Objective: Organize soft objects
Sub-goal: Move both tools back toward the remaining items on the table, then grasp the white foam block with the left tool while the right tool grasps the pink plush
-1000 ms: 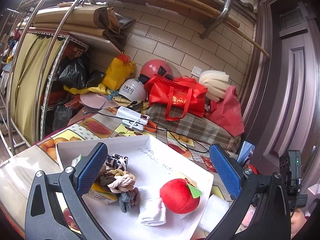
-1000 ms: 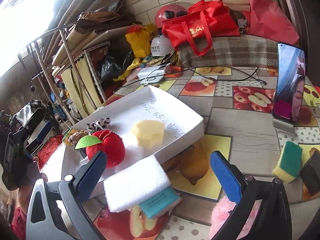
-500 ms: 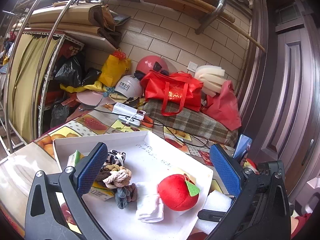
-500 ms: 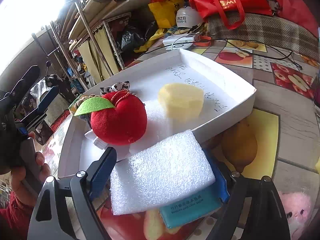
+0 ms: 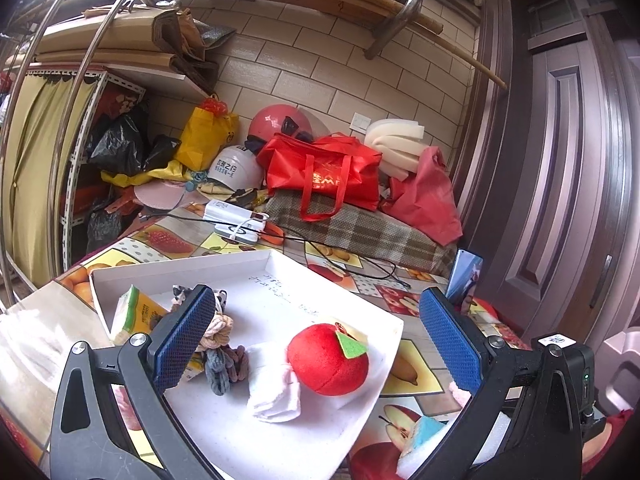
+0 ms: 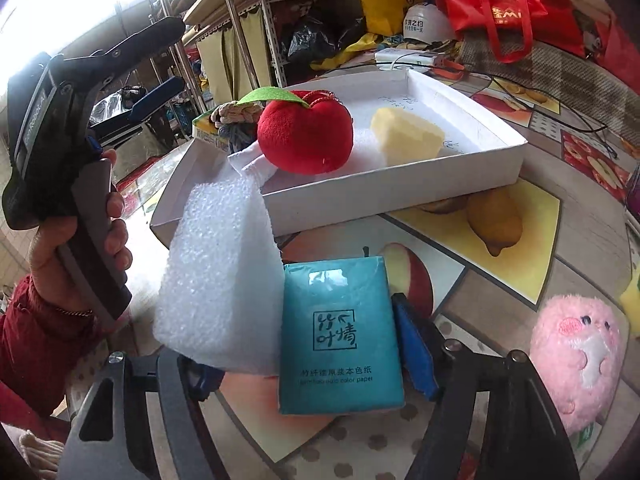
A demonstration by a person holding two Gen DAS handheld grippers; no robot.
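A white tray holds a red plush apple, a white cloth, hair ties, a yellow-green packet and a yellow sponge. My left gripper is open above the tray. My right gripper is shut on a teal tissue pack together with a white foam sheet, in front of the tray.
A pink plush pig lies right of the right gripper. A phone stands at the table's right. Bags, helmets and a folded blanket crowd the back; a cable and power bank lie behind the tray.
My right gripper moved in around the tissue pack and foam sheet and shut on them; the foam now stands up. My left gripper drifted slightly and stayed open.
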